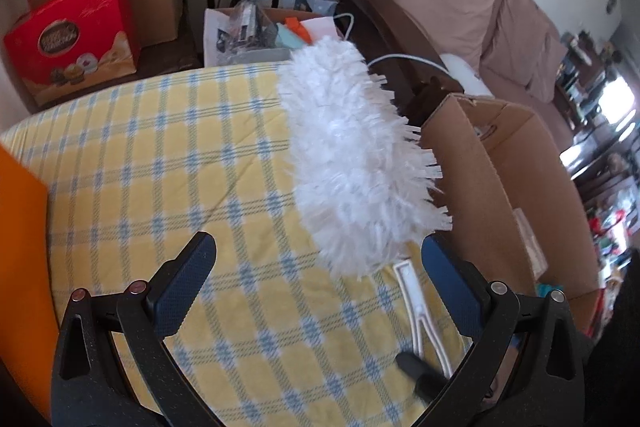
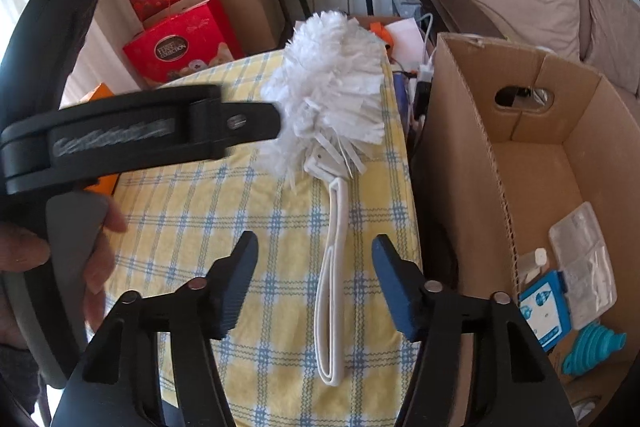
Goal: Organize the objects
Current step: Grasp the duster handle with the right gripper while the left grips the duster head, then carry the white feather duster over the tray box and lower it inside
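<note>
— While the duster (image 2: pixel 332 163) was left lying on the checked tablecloth (image 2: pixel 192 227) near the table's right edge, beside the cardboard box (image 2: pixel 472 163), which gripper was judged nearer?

— The right gripper (image 2: pixel 314 281): its jaws were held wide open, nothing gripped, the white handle loop running between them. The long axis was aligned almost straight ahead, fluffy head pointing away. The left gripper (image 1: pixel 318 269) was likewise spread empty, with the duster off to its right.
</note>
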`<control>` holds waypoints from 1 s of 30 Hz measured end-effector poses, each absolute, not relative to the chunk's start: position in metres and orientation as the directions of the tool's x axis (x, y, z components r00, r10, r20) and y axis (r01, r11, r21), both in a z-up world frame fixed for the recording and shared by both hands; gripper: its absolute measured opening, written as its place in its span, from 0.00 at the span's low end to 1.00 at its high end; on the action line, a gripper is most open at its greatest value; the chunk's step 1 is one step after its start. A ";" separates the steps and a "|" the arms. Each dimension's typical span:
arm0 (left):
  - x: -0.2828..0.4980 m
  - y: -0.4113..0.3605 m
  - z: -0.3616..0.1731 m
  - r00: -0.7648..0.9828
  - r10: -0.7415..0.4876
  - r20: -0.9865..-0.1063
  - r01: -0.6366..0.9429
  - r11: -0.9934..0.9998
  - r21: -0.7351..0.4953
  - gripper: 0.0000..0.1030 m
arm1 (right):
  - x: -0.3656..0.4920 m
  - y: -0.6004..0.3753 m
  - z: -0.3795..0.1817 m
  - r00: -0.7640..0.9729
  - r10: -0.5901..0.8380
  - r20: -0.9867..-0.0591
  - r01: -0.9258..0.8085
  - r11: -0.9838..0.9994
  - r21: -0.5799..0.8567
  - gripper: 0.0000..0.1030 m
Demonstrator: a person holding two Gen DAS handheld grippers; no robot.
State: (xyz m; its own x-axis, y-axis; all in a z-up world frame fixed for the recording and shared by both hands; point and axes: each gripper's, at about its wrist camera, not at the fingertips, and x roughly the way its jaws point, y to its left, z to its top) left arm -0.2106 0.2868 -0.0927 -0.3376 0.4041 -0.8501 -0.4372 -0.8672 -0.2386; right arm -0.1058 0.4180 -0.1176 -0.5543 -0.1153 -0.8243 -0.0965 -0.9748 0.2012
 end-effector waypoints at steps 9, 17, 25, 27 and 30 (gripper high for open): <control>-0.221 0.319 -0.108 -0.295 0.379 -0.877 -0.443 -0.868 -0.226 0.63 | -0.107 0.420 -0.133 -0.517 -0.151 -0.843 -0.107 -0.965 0.239 0.34; -0.218 0.318 -0.108 -0.283 0.406 -0.869 -0.450 -0.856 -0.253 0.22 | -0.108 0.414 -0.137 -0.497 -0.160 -0.853 -0.091 -0.968 0.235 0.13; -0.213 0.307 -0.091 -0.313 0.418 -0.853 -0.452 -0.855 -0.253 0.16 | -0.105 0.413 -0.134 -0.508 -0.170 -0.844 -0.102 -0.962 0.255 0.09; -0.212 0.300 -0.082 -0.320 0.430 -0.844 -0.449 -0.853 -0.265 0.15 | -0.110 0.411 -0.128 -0.518 -0.179 -0.836 -0.104 -0.958 0.269 0.07; -0.210 0.286 -0.066 -0.349 0.441 -0.827 -0.440 -0.856 -0.271 0.09 | -0.112 0.410 -0.119 -0.530 -0.189 -0.827 -0.092 -0.956 0.278 0.07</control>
